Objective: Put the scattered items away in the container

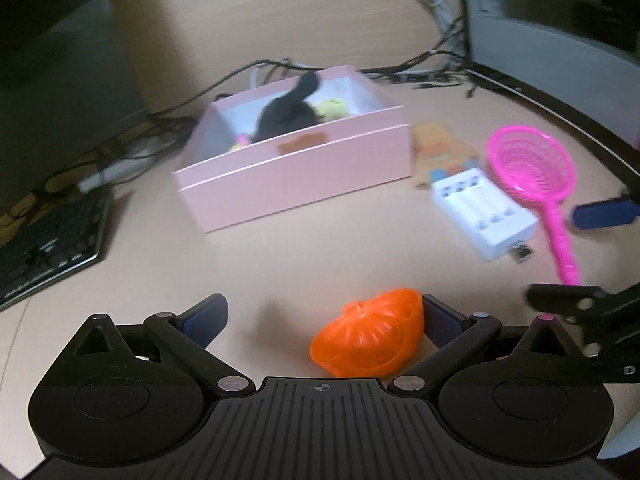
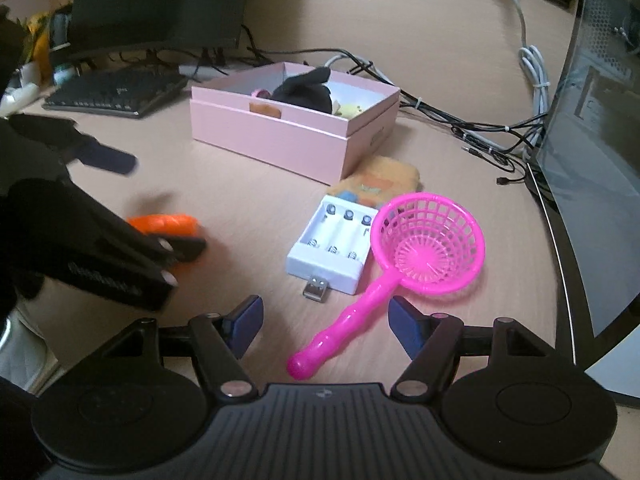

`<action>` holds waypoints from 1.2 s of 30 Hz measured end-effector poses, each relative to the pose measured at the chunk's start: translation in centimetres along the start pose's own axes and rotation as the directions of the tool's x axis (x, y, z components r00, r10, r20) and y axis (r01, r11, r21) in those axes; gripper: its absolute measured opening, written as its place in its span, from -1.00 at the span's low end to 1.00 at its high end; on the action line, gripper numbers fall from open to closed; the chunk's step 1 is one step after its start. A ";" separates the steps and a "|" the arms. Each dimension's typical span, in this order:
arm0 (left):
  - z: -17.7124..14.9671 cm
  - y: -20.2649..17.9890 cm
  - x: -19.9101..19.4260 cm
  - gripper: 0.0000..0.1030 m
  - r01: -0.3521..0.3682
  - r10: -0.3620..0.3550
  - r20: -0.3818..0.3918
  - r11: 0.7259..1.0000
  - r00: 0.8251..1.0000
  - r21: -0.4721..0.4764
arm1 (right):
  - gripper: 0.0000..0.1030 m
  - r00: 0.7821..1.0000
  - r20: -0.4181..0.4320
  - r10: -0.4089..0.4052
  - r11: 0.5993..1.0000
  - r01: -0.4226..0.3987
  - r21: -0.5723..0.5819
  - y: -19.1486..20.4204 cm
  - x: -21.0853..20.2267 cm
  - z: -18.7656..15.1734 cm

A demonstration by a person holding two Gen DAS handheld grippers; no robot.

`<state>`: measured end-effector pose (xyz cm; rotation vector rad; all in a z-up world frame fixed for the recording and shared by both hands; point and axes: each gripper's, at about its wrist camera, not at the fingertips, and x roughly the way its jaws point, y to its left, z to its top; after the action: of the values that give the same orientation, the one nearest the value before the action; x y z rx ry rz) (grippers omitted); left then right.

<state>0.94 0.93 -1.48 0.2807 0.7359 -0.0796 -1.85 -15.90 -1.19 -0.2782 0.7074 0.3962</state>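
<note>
An orange plastic toy (image 1: 372, 336) lies on the desk between the fingers of my left gripper (image 1: 324, 316), close against the right-hand pad; the jaws stand wide open. In the right wrist view, the same toy (image 2: 164, 222) shows partly behind the left gripper (image 2: 160, 204). My right gripper (image 2: 326, 320) is open, with the handle of the pink strainer (image 2: 428, 248) lying loose between its fingers. Beside the strainer lie a white battery charger (image 2: 332, 248) and an orange pouch (image 2: 380, 184). The pink box (image 2: 280, 136) holds a black plush and small yellow items.
A black keyboard (image 2: 116, 96) and a monitor stand to the left of the box. Tangled cables (image 2: 480, 128) run behind it. A computer case (image 2: 592, 160) walls the right side. Bare desk lies between the box and the grippers.
</note>
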 end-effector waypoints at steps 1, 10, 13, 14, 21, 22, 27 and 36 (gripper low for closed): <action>0.0 0.4 0.0 1.00 -0.007 0.007 -0.002 1.000 1.000 -0.007 | 0.37 1.000 -0.005 -0.005 1.000 0.005 0.003 0.0 0.1 0.0; -0.4 1.1 -0.7 1.00 0.123 -0.125 -0.025 0.990 0.992 -0.073 | 0.37 0.999 -0.021 -0.032 0.999 0.033 0.034 -0.8 0.1 -0.4; -0.7 0.7 -0.6 1.00 0.108 -0.110 -0.035 0.993 0.993 -0.053 | 0.37 0.999 -0.022 -0.049 0.998 0.049 0.036 -0.8 -0.1 -0.5; -0.8 0.7 -0.7 1.00 0.107 -0.109 -0.034 0.993 0.993 -0.050 | 0.37 0.998 -0.022 -0.060 0.998 0.061 0.034 -0.9 -0.2 -0.6; -1.1 1.7 -1.1 1.00 0.061 -0.064 -0.028 0.995 0.998 -0.077 | 0.37 0.968 0.009 -0.252 0.967 0.252 0.041 -2.3 -1.8 -1.3; -1.1 1.9 -1.1 1.00 0.056 -0.058 -0.029 0.995 0.998 -0.086 | 0.37 0.980 0.025 -0.199 0.978 0.196 0.075 -2.7 -2.2 -1.1; -1.1 2.7 -1.5 1.00 0.042 -0.045 -0.034 0.993 0.998 -0.108 | 0.37 0.998 0.031 0.056 0.980 -0.061 0.188 -2.0 -1.5 0.7; -1.6 4.2 -2.6 1.00 0.036 -0.042 -0.033 0.987 0.999 -0.156 | 0.39 0.999 -0.045 -0.007 0.986 0.014 0.165 0.0 2.3 2.4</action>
<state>-1.33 5.33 0.06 0.1187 0.7795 -0.0538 1.11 -14.43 -1.03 -0.1344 0.7775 0.3197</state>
